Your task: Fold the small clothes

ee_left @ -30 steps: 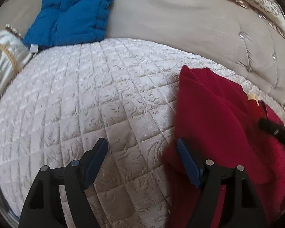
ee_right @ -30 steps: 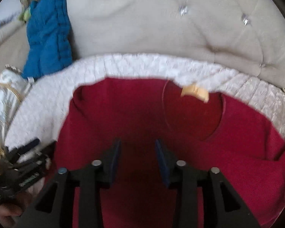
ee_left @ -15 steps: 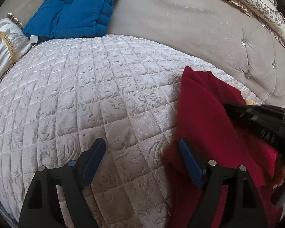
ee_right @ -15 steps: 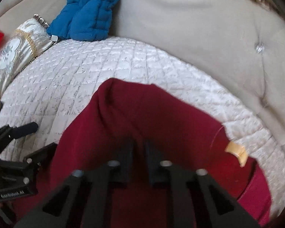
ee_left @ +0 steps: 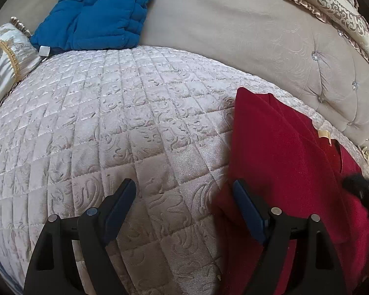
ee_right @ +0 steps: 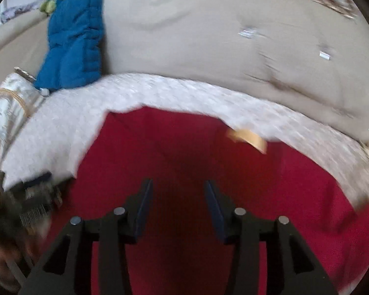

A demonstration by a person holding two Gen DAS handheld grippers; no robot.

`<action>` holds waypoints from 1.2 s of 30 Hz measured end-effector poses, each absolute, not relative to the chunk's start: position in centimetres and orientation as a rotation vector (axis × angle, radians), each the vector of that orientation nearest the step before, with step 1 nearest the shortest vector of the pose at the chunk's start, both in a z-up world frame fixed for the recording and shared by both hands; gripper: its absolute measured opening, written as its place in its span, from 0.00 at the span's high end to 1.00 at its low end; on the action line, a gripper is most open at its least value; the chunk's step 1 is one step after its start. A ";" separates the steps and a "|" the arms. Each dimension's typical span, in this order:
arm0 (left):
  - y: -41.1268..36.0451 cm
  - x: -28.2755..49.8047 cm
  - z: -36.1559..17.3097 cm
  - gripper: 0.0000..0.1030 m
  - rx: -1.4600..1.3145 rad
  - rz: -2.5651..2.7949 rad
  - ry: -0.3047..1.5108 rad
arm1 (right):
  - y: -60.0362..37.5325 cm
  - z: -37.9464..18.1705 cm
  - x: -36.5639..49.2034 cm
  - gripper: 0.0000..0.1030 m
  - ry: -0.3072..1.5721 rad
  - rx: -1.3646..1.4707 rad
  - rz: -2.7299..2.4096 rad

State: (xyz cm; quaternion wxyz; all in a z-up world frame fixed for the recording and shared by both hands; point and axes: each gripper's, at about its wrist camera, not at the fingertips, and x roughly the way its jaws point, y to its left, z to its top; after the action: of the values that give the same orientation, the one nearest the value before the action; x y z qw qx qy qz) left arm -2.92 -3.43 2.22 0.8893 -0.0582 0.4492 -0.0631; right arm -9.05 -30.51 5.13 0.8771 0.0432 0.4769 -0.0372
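Observation:
A dark red garment (ee_left: 287, 162) lies on the quilted cream sofa seat (ee_left: 125, 127), its left part folded over, with a tan neck label (ee_left: 324, 134). My left gripper (ee_left: 184, 191) is open and empty; its right finger sits at the garment's left edge and its left finger is over bare quilt. In the right wrist view, my right gripper (ee_right: 176, 191) is open above the red garment (ee_right: 270, 184), holding nothing. That view is blurred. The label (ee_right: 249, 137) shows at the far edge.
A blue padded jacket (ee_left: 96, 12) leans on the beige tufted sofa back (ee_left: 246, 39). A patterned cushion (ee_left: 5, 56) sits at the left, another (ee_left: 332, 2) at the top right. The other gripper (ee_right: 34, 196) shows at the left of the right wrist view.
My right gripper opened after being nearly shut on the red fabric and swung back right. The left gripper has stayed put and open.

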 end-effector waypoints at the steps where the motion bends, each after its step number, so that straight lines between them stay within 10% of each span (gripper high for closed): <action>1: -3.5 -3.0 2.3 0.40 -0.116 -0.128 0.932 | -31.7 4.9 -10.3 0.55 1.006 0.105 -0.115; 16: -8.1 -6.8 8.8 0.41 0.005 -0.229 0.812 | -44.7 9.0 -22.8 0.42 0.932 0.348 -0.366; 31: -14.4 -6.8 3.9 0.42 0.153 -0.294 0.948 | -50.7 5.8 -23.0 0.46 0.926 0.609 -0.393; 36: -14.5 -6.8 4.1 0.42 0.157 -0.295 0.953 | -51.4 5.8 -22.2 0.84 0.891 0.599 -0.390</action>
State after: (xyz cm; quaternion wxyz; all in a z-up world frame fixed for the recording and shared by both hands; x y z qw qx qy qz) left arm -6.79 -14.47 4.09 0.8751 0.0751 0.4566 -0.1414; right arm -22.17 -51.37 5.83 0.8412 0.2836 0.4217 -0.1846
